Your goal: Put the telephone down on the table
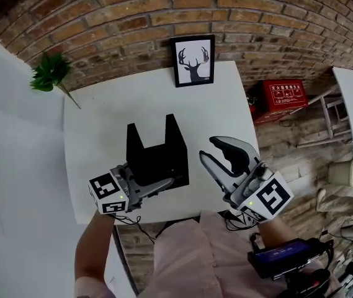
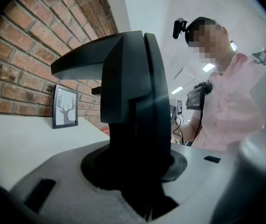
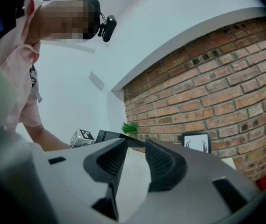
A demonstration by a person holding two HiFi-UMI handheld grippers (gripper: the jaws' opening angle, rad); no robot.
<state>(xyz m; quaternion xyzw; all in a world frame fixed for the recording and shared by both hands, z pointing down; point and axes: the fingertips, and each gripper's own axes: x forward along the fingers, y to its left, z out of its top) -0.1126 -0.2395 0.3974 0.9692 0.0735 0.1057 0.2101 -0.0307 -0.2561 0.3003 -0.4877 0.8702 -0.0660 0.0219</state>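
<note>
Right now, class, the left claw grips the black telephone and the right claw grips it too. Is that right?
Not quite: the right claw is open and empty, as the right gripper view shows. The left claw does grip the black telephone.

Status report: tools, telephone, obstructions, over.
Left tool clamped on black telephone. Right tool open, empty. Telephone low over white table, contact unclear. Deer picture well behind.

The telephone (image 1: 157, 157) is over the near middle of the table (image 1: 102, 123) (whether it rests there I cannot tell). The left gripper (image 1: 162, 184) is at its near left side, the right gripper (image 1: 208, 148) just right of it. Behind, a picture (image 1: 193, 61) stands at the far edge; a plant (image 1: 52, 73) is off the far left corner.
</note>
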